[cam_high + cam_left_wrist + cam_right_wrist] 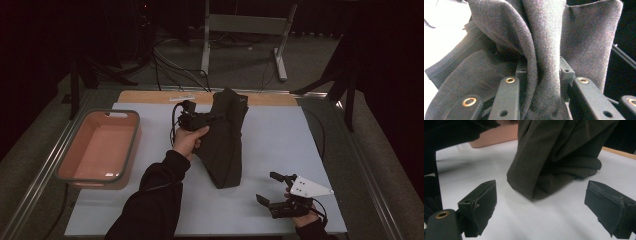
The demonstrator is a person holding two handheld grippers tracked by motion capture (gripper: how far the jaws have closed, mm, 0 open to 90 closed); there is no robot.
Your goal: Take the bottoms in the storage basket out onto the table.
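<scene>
Between left tongs point(541, 75), dark cloth point(544, 37).

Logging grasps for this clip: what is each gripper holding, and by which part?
The left gripper is shut on the dark cloth, pinching a bunched fold near its raised upper end. The right gripper is open and holds nothing.

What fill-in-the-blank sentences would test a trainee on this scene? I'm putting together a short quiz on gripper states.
1. The left hand-held gripper is shut on the dark ____.
2. The right hand-held gripper has its jaws ____.
3. The pink basin on the person's left side of the table is ____.
4. The cloth's lower end rests on the ____.

Missing words: cloth; open; empty; table
</scene>
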